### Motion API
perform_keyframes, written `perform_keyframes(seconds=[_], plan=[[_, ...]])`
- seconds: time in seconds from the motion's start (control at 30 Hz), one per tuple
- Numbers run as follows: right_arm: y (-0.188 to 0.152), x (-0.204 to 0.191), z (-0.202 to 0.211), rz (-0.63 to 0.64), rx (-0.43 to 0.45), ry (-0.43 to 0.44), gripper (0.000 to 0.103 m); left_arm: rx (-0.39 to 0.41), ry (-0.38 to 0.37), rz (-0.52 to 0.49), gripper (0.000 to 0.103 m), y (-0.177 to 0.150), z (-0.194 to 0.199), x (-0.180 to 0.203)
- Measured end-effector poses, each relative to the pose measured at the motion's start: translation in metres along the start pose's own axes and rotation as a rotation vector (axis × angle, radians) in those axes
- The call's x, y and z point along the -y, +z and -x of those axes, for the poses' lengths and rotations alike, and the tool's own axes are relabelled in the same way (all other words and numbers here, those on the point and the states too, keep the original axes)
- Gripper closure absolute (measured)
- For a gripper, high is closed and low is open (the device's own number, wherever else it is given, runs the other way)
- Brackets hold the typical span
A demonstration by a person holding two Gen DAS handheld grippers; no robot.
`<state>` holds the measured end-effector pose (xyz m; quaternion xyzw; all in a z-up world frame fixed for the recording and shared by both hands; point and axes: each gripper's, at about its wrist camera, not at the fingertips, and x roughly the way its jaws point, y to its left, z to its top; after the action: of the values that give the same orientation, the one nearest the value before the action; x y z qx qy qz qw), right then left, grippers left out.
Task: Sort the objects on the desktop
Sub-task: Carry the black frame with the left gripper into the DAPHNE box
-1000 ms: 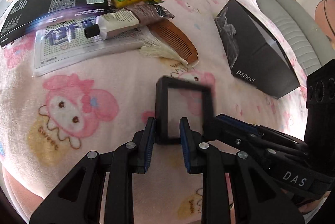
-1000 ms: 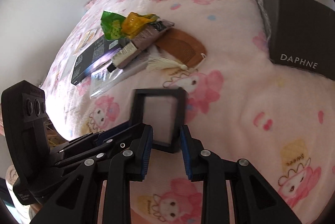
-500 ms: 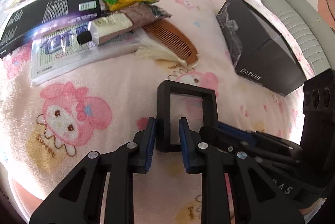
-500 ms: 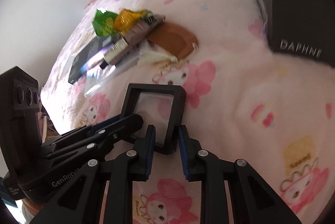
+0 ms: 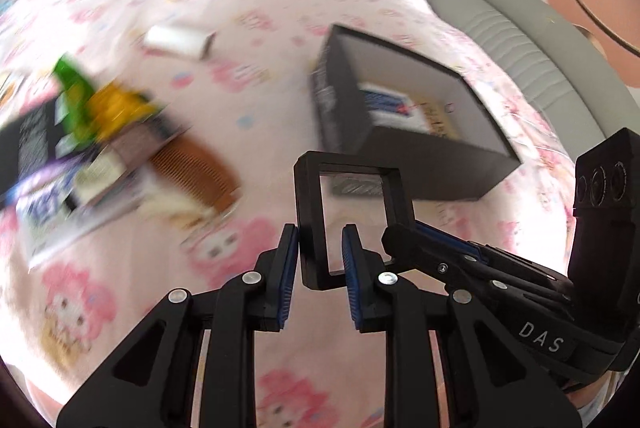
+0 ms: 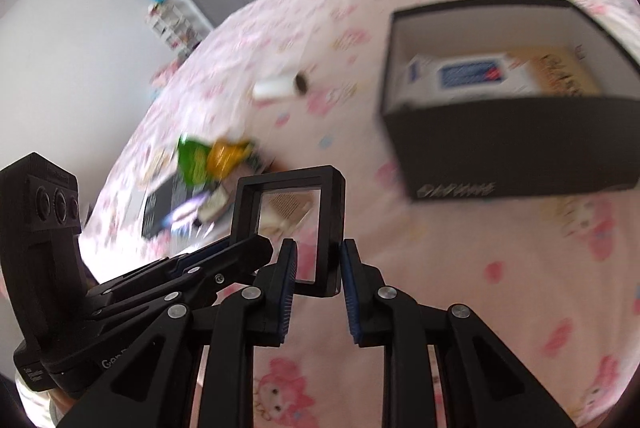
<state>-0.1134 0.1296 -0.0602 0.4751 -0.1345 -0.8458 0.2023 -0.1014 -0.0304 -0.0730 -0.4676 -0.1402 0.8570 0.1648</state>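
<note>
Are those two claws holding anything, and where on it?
Yes. Both hold one black square frame: the left gripper pinches its left side bar, the right gripper its right side bar.

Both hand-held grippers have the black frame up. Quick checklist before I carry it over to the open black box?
1. Left hand-held gripper clamped on black frame: ok.
2. Right hand-held gripper clamped on the frame's other side: ok.
3. Frame clear of pink blanket: ok.
4. Black box open on top: ok.
5. Room inside beside blue-and-white packet: cannot tell.
6. Comb pile out of the path: ok.
</note>
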Motion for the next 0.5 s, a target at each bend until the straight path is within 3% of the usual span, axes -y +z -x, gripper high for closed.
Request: perform_keyframes(seconds=[0.17, 0.5], plan=[[0.024, 0.031, 0.034, -0.023, 0.073, -0.059, 0.083, 0.015, -0.038, -0.088, 0.083, 0.031, -0.016, 0.052], [0.072, 0.11, 0.08, -0.092, 0.139, -0.139, 0.083, -0.006, -0.098, -0.211, 0.083, 0.08, -0.064, 0.149]])
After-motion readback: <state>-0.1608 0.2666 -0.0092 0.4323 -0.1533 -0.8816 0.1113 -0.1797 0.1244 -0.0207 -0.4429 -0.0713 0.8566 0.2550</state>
